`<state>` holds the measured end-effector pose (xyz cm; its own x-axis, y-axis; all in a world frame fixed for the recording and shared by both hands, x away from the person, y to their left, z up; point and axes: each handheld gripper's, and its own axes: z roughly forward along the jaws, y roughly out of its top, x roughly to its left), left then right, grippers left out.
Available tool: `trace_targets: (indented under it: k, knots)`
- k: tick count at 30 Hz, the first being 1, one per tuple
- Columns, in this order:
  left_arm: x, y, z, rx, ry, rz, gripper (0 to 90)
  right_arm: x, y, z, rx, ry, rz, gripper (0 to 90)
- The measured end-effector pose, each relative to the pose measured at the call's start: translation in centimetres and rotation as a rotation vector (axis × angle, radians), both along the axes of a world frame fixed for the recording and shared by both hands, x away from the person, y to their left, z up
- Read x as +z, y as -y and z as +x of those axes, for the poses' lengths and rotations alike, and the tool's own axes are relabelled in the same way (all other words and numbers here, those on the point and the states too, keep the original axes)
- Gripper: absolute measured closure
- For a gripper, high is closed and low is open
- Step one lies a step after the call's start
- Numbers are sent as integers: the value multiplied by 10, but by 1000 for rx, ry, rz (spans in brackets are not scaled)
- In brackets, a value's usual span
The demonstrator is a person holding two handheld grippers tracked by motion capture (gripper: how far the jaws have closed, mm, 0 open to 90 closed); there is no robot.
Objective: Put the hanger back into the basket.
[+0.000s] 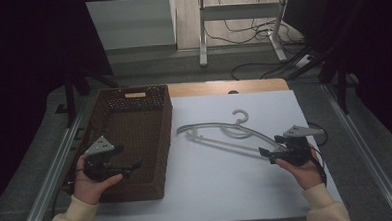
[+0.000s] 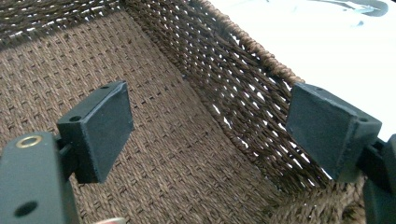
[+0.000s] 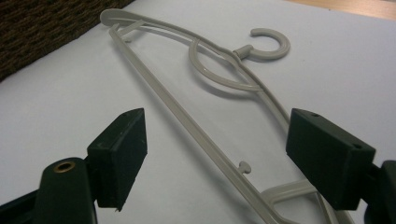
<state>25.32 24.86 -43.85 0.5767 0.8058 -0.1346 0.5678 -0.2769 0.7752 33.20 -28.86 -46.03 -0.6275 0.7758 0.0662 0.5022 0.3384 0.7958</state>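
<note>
The pale plastic hanger (image 1: 220,133) lies flat on the white table (image 1: 227,189) just beside the woven basket (image 1: 158,157), its near end lying between the wide-open, empty jaws of the right gripper (image 1: 264,154). It looks light, stiff and rather slick, so the straight lower bar (image 3: 196,135) is probably the best place to pinch, near the corner where it won't swing much. The left gripper (image 1: 135,165) hovers over the basket, jaws spread and holding nothing

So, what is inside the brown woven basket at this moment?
Inside the basket only its woven floor shows, with the open left gripper hovering over it. The hand covers part of the near-left corner.
</note>
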Motion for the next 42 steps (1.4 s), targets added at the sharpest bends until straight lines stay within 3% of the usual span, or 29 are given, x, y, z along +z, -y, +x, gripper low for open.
trace_targets:
  k: [20,34,41,42]
  knots:
    - [2,0,1,-11,5,0,153,0,1,2,1,-18,-7,207]
    - [3,1,-1,-12,2,-9,153,15,-3,4,5,1,1,207]
    - [3,2,-1,-18,2,-8,153,26,-20,4,27,9,-47,207]
    - [3,1,-2,-17,5,-9,153,29,-26,8,28,-7,-68,207]
